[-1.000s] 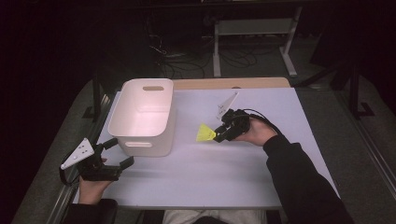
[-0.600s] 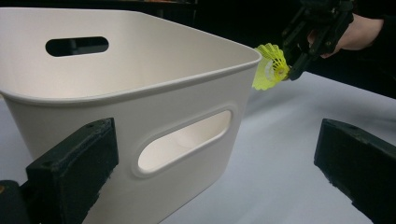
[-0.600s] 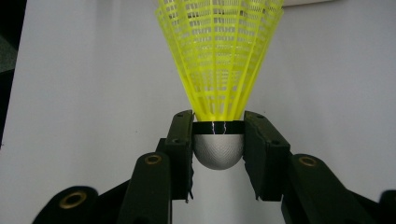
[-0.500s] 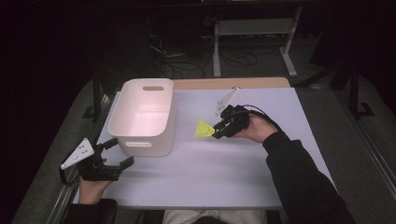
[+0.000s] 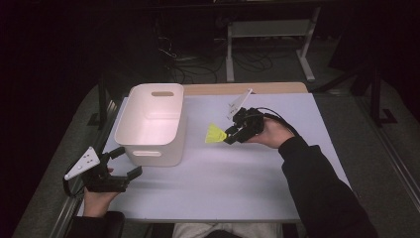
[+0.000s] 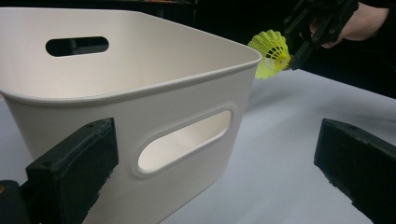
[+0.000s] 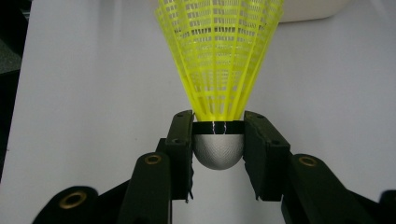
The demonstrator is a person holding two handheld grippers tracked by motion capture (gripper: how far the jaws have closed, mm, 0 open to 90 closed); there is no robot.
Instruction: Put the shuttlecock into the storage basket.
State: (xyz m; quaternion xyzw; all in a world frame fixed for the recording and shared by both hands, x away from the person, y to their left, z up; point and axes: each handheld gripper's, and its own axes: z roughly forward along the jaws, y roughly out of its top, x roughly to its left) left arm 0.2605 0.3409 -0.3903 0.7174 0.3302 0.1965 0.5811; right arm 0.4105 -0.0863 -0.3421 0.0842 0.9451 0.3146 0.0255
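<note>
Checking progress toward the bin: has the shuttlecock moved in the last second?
Yes. The shuttlecock has edged slightly up the high view, staying about as far from the white bin.

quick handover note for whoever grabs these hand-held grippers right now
Right hand-held gripper: shut on the yellow shuttlecock, jaws clamped on its rounded base, skirt pointing toward the white bin, held above the table.
Left hand-held gripper: open, holding nothing, at the near left corner, aimed at the bin's handle side.
Done: shuttlecock picked up.
Left: probably carry it the rest of the way over the bin's rim and release; it is not over the bin yet.
</note>
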